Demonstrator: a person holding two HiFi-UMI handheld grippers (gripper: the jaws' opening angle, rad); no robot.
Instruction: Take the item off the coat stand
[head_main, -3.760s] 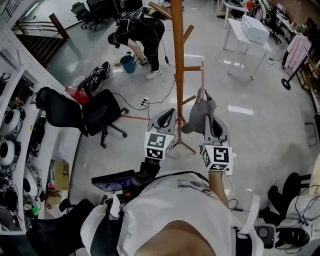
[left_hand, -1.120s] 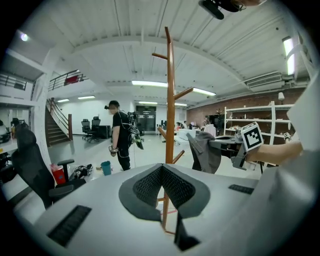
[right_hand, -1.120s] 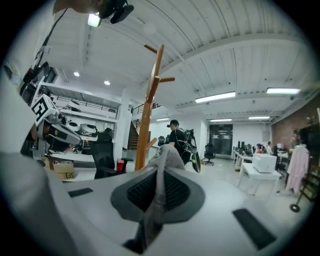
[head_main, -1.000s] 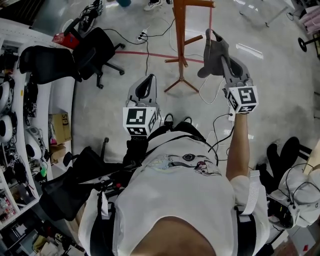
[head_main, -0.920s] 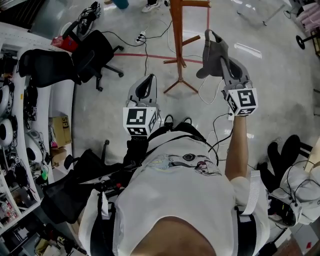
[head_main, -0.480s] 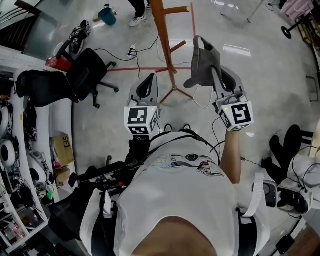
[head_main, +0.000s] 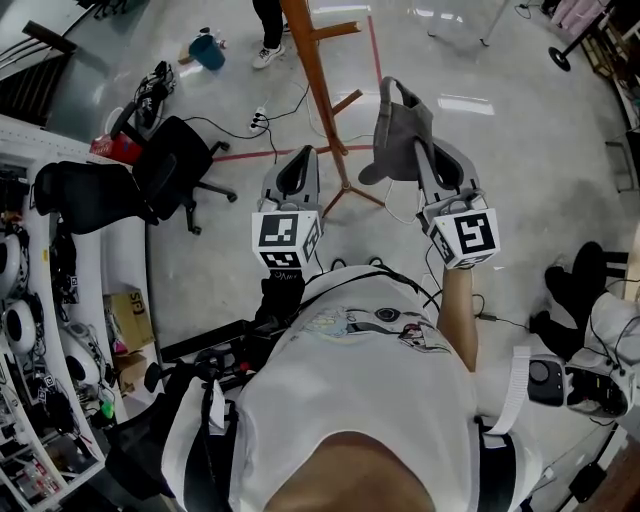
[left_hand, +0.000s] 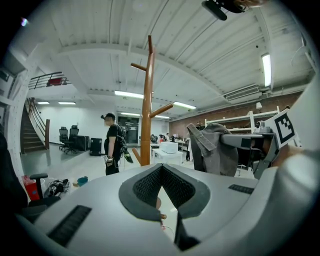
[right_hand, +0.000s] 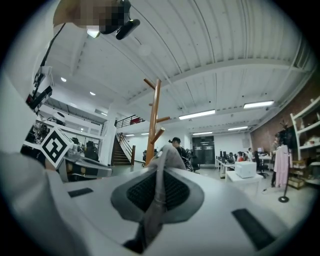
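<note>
The right gripper (right_hand: 159, 192) has its jaws pressed together on a strip of the grey cap (head_main: 398, 130), which stands up from the fingertips and hangs forward past them. In the head view the cap is held out in front of the wearer, over the floor (head_main: 500, 150), to the right of the wooden stand (head_main: 320, 95) and apart from it. The left gripper (left_hand: 161, 172) is beside the right one, well apart from the cap, its jaws closed with nothing between them. From the left gripper view the cap shows to the right of the stand's trunk. Farther out, a person (left_hand: 112, 142) in dark clothes stands just left of the stand, and a black chair (head_main: 175, 165) sits on the floor at the head view's left.
</note>
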